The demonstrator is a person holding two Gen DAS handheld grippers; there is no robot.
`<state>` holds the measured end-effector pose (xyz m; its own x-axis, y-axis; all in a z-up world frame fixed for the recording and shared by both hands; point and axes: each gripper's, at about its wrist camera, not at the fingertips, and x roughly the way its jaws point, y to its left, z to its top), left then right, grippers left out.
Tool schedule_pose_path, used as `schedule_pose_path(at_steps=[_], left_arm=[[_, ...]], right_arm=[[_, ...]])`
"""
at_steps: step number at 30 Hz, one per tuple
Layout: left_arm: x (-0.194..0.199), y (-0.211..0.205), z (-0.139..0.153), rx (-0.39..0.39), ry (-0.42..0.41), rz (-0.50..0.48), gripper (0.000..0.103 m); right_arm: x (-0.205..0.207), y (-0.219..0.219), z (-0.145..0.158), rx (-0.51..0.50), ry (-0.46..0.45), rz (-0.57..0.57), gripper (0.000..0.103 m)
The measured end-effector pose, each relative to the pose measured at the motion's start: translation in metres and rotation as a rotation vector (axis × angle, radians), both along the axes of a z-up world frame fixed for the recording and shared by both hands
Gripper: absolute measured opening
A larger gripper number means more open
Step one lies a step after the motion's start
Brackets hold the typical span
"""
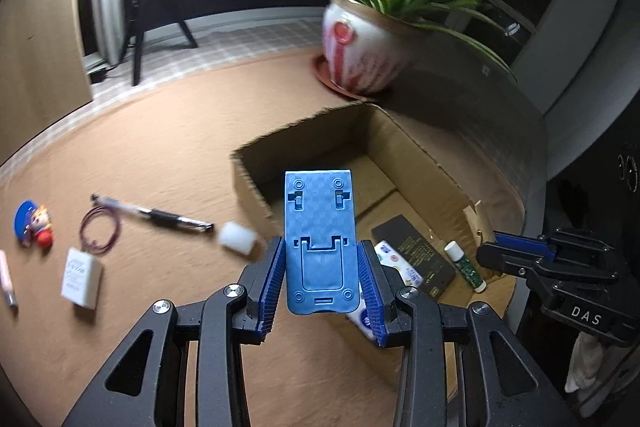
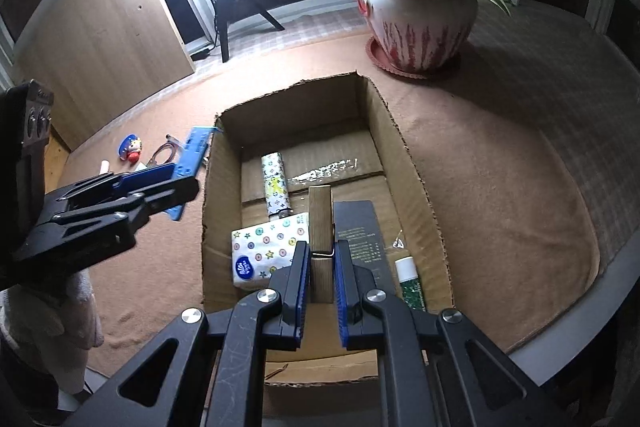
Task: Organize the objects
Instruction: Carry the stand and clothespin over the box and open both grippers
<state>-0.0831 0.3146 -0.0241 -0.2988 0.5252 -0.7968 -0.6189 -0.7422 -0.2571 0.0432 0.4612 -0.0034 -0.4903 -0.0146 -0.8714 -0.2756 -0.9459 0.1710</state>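
I have both grippers pitched steeply down over the open cardboard box. My left gripper is clamped across the short width of a blue phone stand; the stand is a flat plate whose long axis runs straight out along the fingers, its free end pointing away over the box's near-left wall. From the right wrist view the same stand sticks out past the left fingers, just outside the box's left wall and above the mat.

My right gripper is squeezed tight on a wooden clothespin. The pin stands lengthwise between the pads, its long axis in line with the fingers, its wire spring just at the fingertips, and its far end pointing into the box, above the floor.

Below it in the box lie a tissue pack, a patterned lighter, a black card and a lip balm.

On the mat left of the box lie a pen, a white block and a small toy figure.
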Motion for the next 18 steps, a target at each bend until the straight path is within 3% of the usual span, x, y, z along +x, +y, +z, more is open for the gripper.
schedule_pose_path(at_steps=[4,5,6,7,8,9,18], left_arm=[[-0.004,0.011,-0.001,0.01,-0.021,-0.019,0.04],[-0.005,0.012,-0.001,0.016,-0.035,-0.027,0.053],[-0.006,0.013,-0.001,0.013,-0.043,-0.02,0.072],[-0.007,0.011,0.001,0.015,-0.035,-0.006,0.075],[-0.006,0.009,0.004,0.023,-0.017,0.001,0.076],[-0.006,0.007,0.005,0.024,-0.008,0.009,0.076],[-0.008,-0.026,0.004,0.008,-0.005,0.073,0.076]], right_arm=[[0.0,0.003,-0.001,-0.018,0.009,0.014,0.011],[0.0,0.001,-0.001,-0.005,0.003,0.027,0.015],[-0.002,-0.001,-0.002,0.015,-0.011,0.036,0.03],[-0.001,-0.003,-0.001,0.037,-0.009,0.036,0.038],[-0.001,-0.004,0.0,0.058,0.001,0.037,0.05],[-0.001,-0.006,0.001,0.071,0.006,0.044,0.051],[-0.009,-0.017,0.004,0.048,0.017,0.05,0.052]])
